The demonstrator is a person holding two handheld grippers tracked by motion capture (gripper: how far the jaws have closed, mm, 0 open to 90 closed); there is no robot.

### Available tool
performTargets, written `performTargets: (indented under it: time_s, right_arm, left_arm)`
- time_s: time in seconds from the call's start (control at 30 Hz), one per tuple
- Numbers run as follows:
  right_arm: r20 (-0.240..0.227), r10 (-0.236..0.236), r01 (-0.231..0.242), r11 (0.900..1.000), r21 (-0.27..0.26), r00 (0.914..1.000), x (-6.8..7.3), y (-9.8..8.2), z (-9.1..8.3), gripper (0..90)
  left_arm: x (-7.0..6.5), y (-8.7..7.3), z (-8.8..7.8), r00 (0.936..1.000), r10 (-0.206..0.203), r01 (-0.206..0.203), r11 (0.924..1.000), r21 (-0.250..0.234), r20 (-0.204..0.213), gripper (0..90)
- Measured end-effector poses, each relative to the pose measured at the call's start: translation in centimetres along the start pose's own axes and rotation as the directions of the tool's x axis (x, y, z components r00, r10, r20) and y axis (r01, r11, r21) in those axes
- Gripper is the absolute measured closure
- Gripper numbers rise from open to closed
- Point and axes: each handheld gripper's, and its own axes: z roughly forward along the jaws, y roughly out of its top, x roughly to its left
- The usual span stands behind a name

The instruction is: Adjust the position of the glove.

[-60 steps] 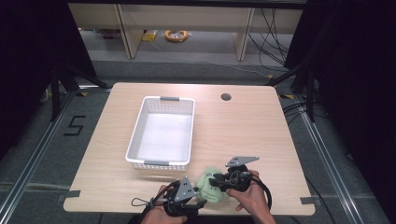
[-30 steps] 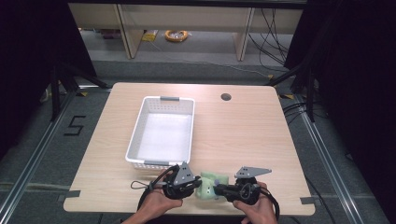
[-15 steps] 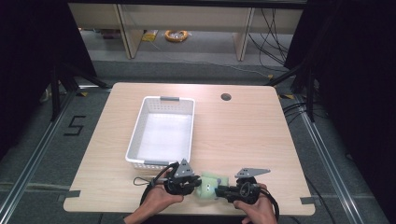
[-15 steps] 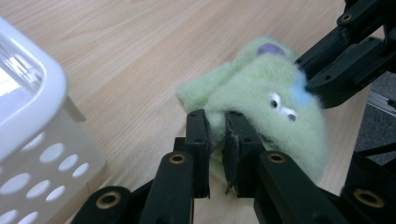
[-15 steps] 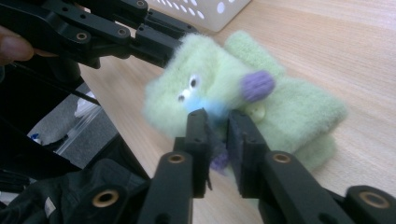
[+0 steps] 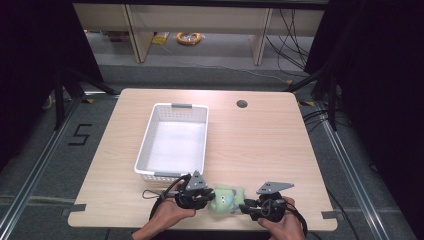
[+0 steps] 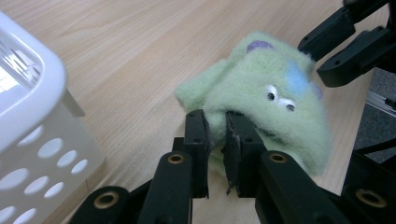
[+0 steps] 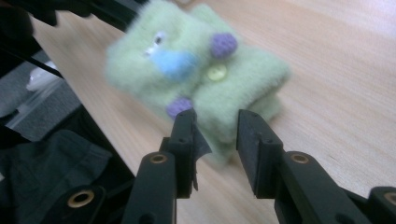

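While the left gripper stays pinched together on a fold of the green plush toy at the near table edge, the right gripper has just been opening: its jaws now stand apart around the toy's other end, and the pads no longer press it. In the right gripper view the toy lies just ahead of the parted jaws, one corner of it between them, purple knobs and a yellow button facing up. In the left gripper view the jaws are nearly closed, with green fleece caught in the narrow gap; the right gripper shows just beyond the toy. Compared with two seconds ago the toy was lifted and spread between the two grippers, further right; now it is folded compact and rests on the wooden table, between the two grippers. Both hands moved little over the last second. Just beyond the left gripper sits the white perforated basket, in the same spot as before. Farther off, the table's round cable hole, well apart from both grippers.
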Motion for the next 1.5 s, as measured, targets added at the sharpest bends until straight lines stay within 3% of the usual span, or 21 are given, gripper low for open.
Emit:
performTargets:
  time_s: [0.1, 0.13, 0.2, 0.27, 0.4, 0.5, 0.57, 0.7, 0.77, 0.87, 0.93, 1.0, 1.03, 1.07, 1.1, 1.13, 1.2, 1.23, 1.3, 1.33, 1.5]
  right_arm:
    - [0.001, 0.003, -0.003, 1.0, 0.006, 1.0, -0.2, -0.1, 0.4, 74.4]
    - [-0.005, -0.027, 0.027, 1.0, 0.013, 0.9996, -0.2, -0.1, 0.4, 82.4]
    - [-0.011, -0.044, 0.044, 0.999, -0.005, 0.999, -0.1, 0.0, 0.2, 85.9]
    - [-0.011, -0.065, 0.066, 0.998, 0.012, 0.9978, -0.1, 0.2, -0.1, 86.5]
    - [-0.062, -0.066, 0.067, 0.998, 0.007, 0.9959, 0.9, 0.1, -1.4, 86.9]
    - [-0.058, -0.074, 0.075, 0.997, 0.004, 0.9955, 0.8, -0.4, -1.2, 86.9]
    - [-0.077, -0.05, 0.053, 0.998, 0.03, 0.9958, 0.7, -0.8, -0.8, 86.8]
    - [-0.079, -0.028, 0.032, 0.998, 0.049, 0.9965, 0.4, -1.0, -0.3, 81.5]
    - [-0.079, -0.023, 0.027, 0.998, 0.052, 0.9966, 0.2, -1.0, -0.5, 73.8]
    - [-0.085, 0.001, -0.001, 1.0, -0.007, 0.9964, -0.2, -0.6, -1.5, 63.8]
    - [-0.085, 0.024, -0.027, 0.999, -0.039, 0.9961, -0.2, -0.4, -2.0, 58.5]
    - [-0.064, 0.039, -0.042, 0.998, -0.046, 0.9972, -0.3, -0.2, -2.2, 56.7]
    - [-0.049, 0.016, -0.019, 0.998, -0.063, 0.9987, -0.7, -0.1, -2.2, 55.0]
    - [-0.06, 0.04, -0.044, 0.996, -0.073, 0.9974, -0.9, 0.0, -2.1, 52.9]
    - [-0.051, 0.032, -0.037, 0.996, -0.087, 0.9982, -1.3, 0.2, -1.9, 52.0]
    - [-0.063, 0.069, -0.074, 0.994, -0.081, 0.9956, -1.6, 0.4, -1.5, 50.0]
    - [-0.066, 0.091, -0.095, 0.994, -0.055, 0.9936, -1.8, 0.7, -1.1, 50.0]
    - [-0.073, 0.058, -0.063, 0.996, -0.067, 0.9956, -2.2, 0.9, -0.8, 50.0]
    - [-0.075, 0.068, -0.072, 0.996, -0.055, 0.9949, -2.2, 1.0, -0.6, 50.0]
    - [-0.08, 0.063, -0.067, 0.997, -0.049, 0.9948, -2.3, 1.2, -0.3, 49.9]
    - [-0.085, 0.053, -0.054, 0.998, -0.014, 0.995, -2.5, 1.6, 0.9, 49.4]
  left_arm:
    - [-0.1, 0.0, 0.1, 0.9998, -0.017, 0.017, 0.9998, -0.011, 0.006, 79.6]
    - [-0.1, 0.0, 0.1, 0.9999, -0.015, 0.015, 0.9999, -0.007, 0.0, 79.8]
    - [-0.2, 0.1, 0.0, 0.9997, -0.025, 0.025, 0.9995, -0.021, 0.003, 80.5]
    - [-0.1, 0.2, -0.2, 1.0, -0.007, 0.007, 0.9999, -0.009, 0.007, 80.8]
    - [0.0, 0.5, -0.6, 0.9997, -0.02, 0.021, 0.9995, -0.026, 0.015, 80.9]
    - [0.0, 0.4, -0.3, 0.9997, -0.016, 0.017, 0.9997, -0.016, 0.02, 80.5]
    - [-0.2, 0.1, 0.2, 0.999, -0.04, 0.04, 0.9991, -0.015, 0.018, 79.7]
    - [0.1, 0.1, 0.0, 0.9965, -0.078, 0.079, 0.9966, -0.024, 0.03, 71.8]
    - [0.3, 0.0, -0.4, 0.994, -0.102, 0.104, 0.9941, -0.033, 0.04, 67.1]
    - [0.5, -0.3, -1.2, 0.9859, -0.161, 0.163, 0.9856, -0.046, 0.048, 61.2]
    - [0.4, -0.3, -1.5, 0.9854, -0.167, 0.168, 0.9849, -0.041, 0.035, 58.4]
    - [0.2, -0.3, -1.8, 0.981, -0.189, 0.191, 0.9801, -0.054, 0.043, 56.7]
    - [0.0, -0.2, -1.9, 0.9765, -0.21, 0.213, 0.9752, -0.06, 0.048, 55.0]
    - [-0.2, -0.2, -2.0, 0.9732, -0.224, 0.227, 0.972, -0.061, 0.053, 53.8]
    - [-0.3, -0.3, -2.0, 0.974, -0.221, 0.224, 0.973, -0.056, 0.048, 53.2]
    - [-0.5, -0.4, -1.8, 0.9738, -0.223, 0.225, 0.9732, -0.048, 0.043, 52.1]
    - [-0.5, -0.6, -1.3, 0.9706, -0.238, 0.239, 0.9705, -0.032, 0.036, 52.0]
    - [-0.5, -0.6, -1.3, 0.9706, -0.238, 0.239, 0.9705, -0.032, 0.036, 52.2]
    - [-0.2, -0.8, -1.0, 0.9708, -0.237, 0.237, 0.9715, -0.003, 0.038, 52.8]
    - [-0.3, -0.8, -0.8, 0.9659, -0.256, 0.257, 0.9664, -0.012, 0.037, 52.9]
    - [-0.2, -1.1, -0.3, 0.9578, -0.284, 0.284, 0.9589, 0.011, 0.046, 53.3]
